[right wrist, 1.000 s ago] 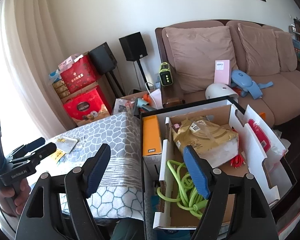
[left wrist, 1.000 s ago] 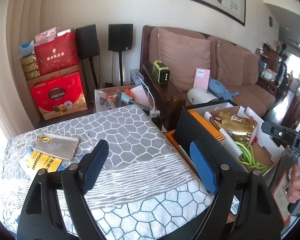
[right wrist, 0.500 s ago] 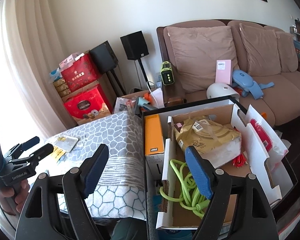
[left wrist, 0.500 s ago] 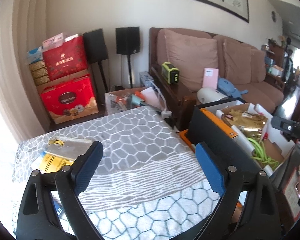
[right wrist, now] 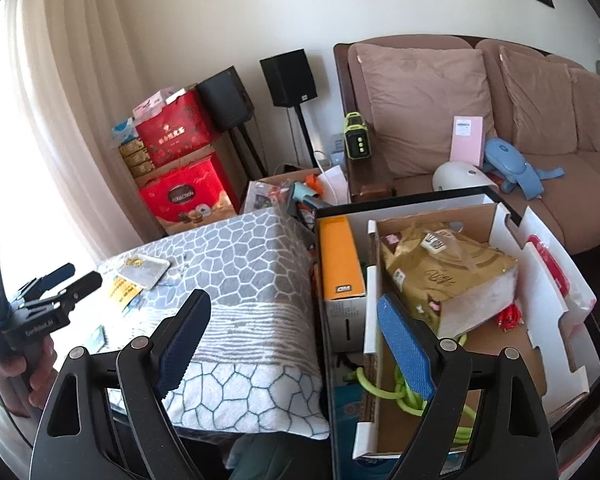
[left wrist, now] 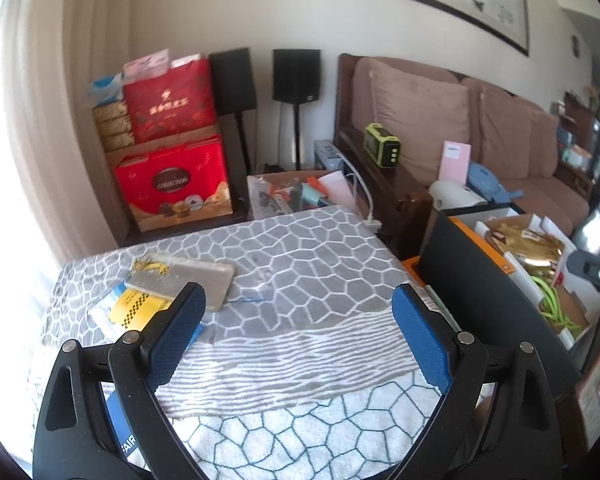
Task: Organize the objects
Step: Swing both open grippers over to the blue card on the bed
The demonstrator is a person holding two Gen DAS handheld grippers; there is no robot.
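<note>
The left gripper [left wrist: 296,320] is sliding in over the desk [left wrist: 300,264], which is covered by a grey and white patterned cloth, and the flat silvery pouch [left wrist: 184,278] with the yellow chequered booklet [left wrist: 134,308] under it is now sitting closer to its left finger than a moment ago. Its fingers have been spreading and are standing wide apart, released, with only cloth between them. The right gripper [right wrist: 292,344] is hanging where the desk meets the black-rimmed cardboard box [right wrist: 496,216], its fingers having just been opening too, and nothing is caught in them. To my eye both hands are only getting ready: nothing has been picked up, and the left looks likeliest to go for the pouch pile first.

The box is crammed already: an orange carton [right wrist: 338,256] standing on end, a gold foil bag [right wrist: 444,276] and a coil of bright green cord [right wrist: 404,392] lying at the bottom near the right finger.

As for writing, the red gift box [left wrist: 172,188] by the wall is showing "COLLECTION" on a dark oval, the red bag [left wrist: 168,108] above it carries gold Chinese characters too blurred to read, and the blue item [left wrist: 124,428] under the left finger shows "FAIR".
</note>
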